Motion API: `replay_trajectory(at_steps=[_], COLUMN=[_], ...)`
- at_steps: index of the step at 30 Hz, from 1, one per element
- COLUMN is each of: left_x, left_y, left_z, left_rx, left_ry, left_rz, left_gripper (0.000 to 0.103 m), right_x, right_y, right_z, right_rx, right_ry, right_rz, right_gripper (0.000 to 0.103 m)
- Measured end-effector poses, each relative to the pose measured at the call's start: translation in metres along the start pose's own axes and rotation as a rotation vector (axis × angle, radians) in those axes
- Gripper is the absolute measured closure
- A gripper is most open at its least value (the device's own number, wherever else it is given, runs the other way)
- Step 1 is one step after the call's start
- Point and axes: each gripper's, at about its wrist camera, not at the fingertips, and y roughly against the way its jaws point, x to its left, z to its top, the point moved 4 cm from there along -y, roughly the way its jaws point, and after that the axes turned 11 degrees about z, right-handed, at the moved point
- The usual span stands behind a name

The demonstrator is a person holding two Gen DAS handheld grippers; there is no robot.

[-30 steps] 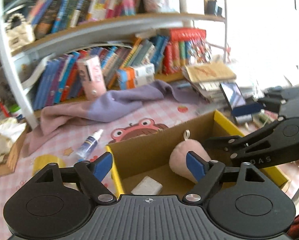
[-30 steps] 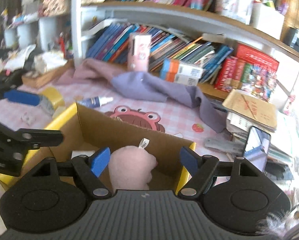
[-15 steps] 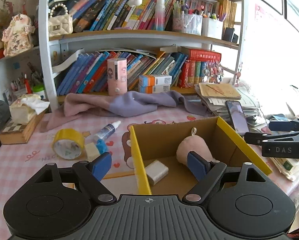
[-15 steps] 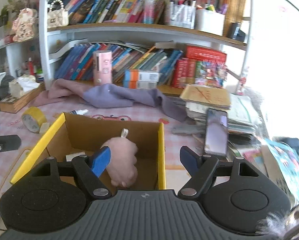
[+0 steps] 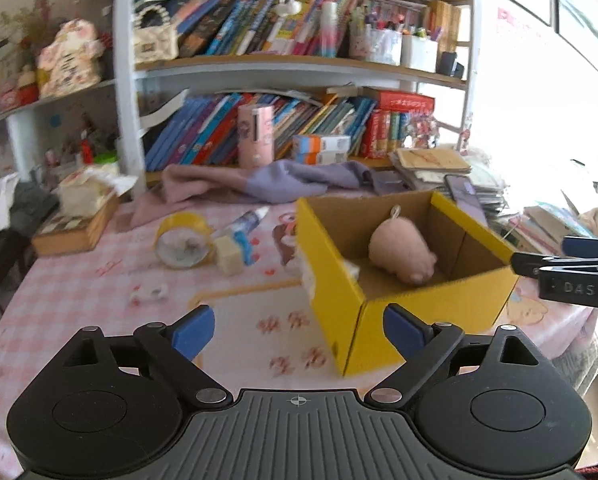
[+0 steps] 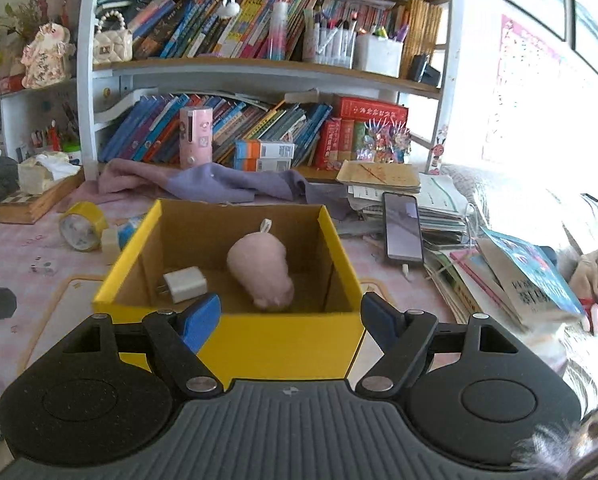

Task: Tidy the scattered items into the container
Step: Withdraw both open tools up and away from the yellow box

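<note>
1. Whereas half a second ago both grippers hung low over the open top of the yellow box (image 6: 235, 336), they now sit further back and higher, and the whole box shows in both wrist views.
2. The left gripper (image 5: 297, 330) has its jaws spread wide with nothing between them; it hovers over the pink checked tablecloth (image 5: 79, 300) just beside the box's near corner.
3. The right gripper (image 6: 291, 318) is likewise wide apart and empty, hanging in front of the box's near wall.
4. The pink plush toy (image 6: 261, 274) lies on the box floor, as it did a second ago, with the white charger plug (image 6: 185, 284) just beside it. Two items therefore look stowed and released.
5. Still outside, left of the box, are the yellow tape roll (image 5: 185, 240), the small glue bottle (image 5: 245, 220), a pale eraser block (image 5: 229, 258) touching the roll, and a small white clip-like piece (image 5: 149, 292) nearer the camera; what that piece is I cannot tell.
6. My judgement: the pull-back frees both grippers for another fetch, and the left one is nearer the leftovers.
</note>
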Motion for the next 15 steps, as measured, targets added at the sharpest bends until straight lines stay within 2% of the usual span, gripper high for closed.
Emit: replay_trajectory(at_steps=[3,8,15], left_x=[0.013,0.03,0.037], left_y=[0.015,0.035,0.052], left_z=[-0.015,-0.035,-0.058], left_rx=[0.0,0.004,0.001], left_ry=[0.011,0.02,-0.052], left_rz=[0.008,0.032,0.057], left_gripper=[0.007,0.005,0.005], right_x=[0.017,0.044,0.064], right_y=[0.017,0.038,0.05], right_z=[-0.012,-0.03,-0.045], right_rx=[-0.027,-0.017,0.039], right_ry=[-0.004,-0.004,-0.042], right_rz=[0.001,0.024,0.042], right_gripper=[0.017,0.013,0.006])
